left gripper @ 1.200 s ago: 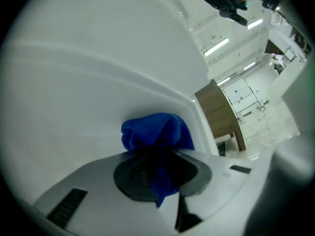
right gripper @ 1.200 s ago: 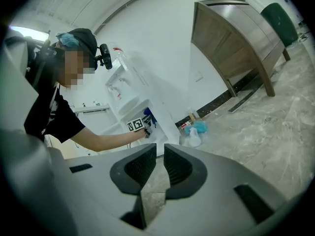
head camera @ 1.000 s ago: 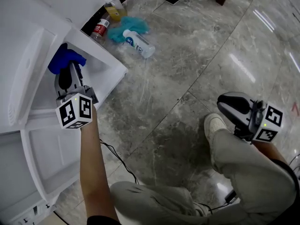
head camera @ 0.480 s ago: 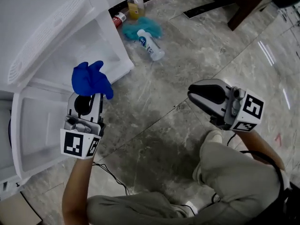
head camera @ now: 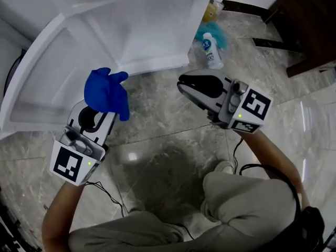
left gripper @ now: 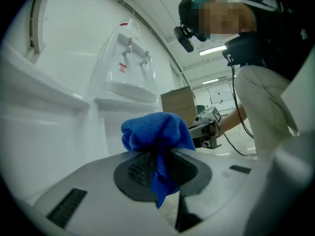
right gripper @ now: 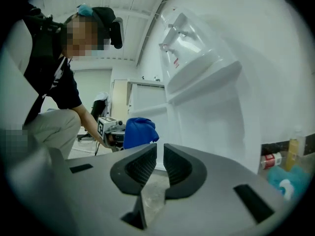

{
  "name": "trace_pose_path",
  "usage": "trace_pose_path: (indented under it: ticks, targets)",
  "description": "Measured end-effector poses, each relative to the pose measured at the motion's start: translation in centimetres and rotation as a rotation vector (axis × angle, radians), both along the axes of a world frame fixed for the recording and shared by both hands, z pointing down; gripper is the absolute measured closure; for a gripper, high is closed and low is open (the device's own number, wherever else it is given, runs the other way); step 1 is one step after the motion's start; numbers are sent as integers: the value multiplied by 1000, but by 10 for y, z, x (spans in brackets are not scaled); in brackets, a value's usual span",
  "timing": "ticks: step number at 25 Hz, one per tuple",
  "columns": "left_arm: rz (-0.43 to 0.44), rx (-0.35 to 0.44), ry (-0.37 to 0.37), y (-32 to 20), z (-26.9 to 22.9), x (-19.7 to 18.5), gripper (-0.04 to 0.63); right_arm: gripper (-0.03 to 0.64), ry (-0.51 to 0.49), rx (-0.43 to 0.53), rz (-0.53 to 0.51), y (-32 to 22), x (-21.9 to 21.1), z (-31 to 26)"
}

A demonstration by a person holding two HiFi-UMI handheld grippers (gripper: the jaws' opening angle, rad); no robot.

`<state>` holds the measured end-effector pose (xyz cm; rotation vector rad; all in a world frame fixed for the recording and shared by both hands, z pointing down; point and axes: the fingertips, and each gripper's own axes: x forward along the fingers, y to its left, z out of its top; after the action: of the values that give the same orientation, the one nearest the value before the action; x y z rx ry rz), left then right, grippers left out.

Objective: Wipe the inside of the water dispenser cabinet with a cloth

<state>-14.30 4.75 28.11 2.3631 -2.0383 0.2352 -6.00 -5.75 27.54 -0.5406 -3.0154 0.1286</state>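
Observation:
A crumpled blue cloth [head camera: 107, 93] [left gripper: 157, 132] is pinched in my left gripper [head camera: 102, 110] [left gripper: 160, 162], which is shut on it. It is held above the floor, in front of the open white water dispenser cabinet [head camera: 152, 30] [right gripper: 206, 107] and outside it. My right gripper [head camera: 185, 84] [right gripper: 160, 150] points toward the cabinet's lower front corner, its jaws together but for a thin slit, with nothing between them. The right gripper view also shows the blue cloth [right gripper: 139, 132] and the left gripper [right gripper: 110, 129] off to its left.
The cabinet's white door [head camera: 47, 83] swings open to the left. A white bottle [head camera: 210, 51], a teal cloth [head camera: 210, 33] and a yellow bottle [head camera: 211, 9] lie on the marble floor right of the cabinet. Dark wooden furniture [head camera: 310, 30] stands at right. A cable [head camera: 107, 193] trails across the floor.
The left gripper has drawn the blue cloth out of the cabinet and back over the floor. The right gripper has risen from beside my knee to the cabinet's front.

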Motion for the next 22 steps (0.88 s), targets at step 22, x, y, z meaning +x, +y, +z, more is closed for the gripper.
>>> trace_pose_path:
  ticks: [22]
  targets:
    - [64, -140, 182, 27, 46, 47, 537, 617, 108, -38, -61, 51, -7, 34]
